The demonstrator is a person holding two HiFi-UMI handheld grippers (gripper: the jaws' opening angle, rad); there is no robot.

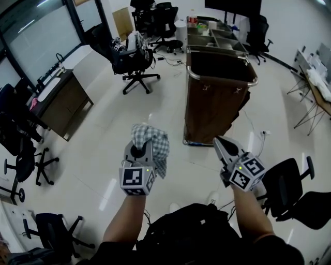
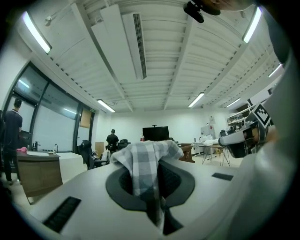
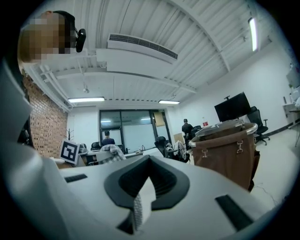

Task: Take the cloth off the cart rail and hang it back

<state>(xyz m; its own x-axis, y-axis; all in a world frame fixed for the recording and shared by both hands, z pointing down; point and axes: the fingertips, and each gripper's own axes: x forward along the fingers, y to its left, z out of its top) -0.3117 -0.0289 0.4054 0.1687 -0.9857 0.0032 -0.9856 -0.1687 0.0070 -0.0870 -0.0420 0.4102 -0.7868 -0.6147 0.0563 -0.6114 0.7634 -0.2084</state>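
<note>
an open-plan office: black swivel chairs on castors (image 1: 282, 183), a brown wooden desk (image 1: 64, 106), tall glass partition walls (image 1: 39, 36), a big black wall screen (image 1: 232, 6).

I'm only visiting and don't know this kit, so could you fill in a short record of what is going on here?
cloth: checked, bunched up, held in the air
left claw: shut on the cloth
right claw: shut, nothing in it
cart: brown, standing on the floor ahead of the person
cart rail: bare, no cloth on it
</note>
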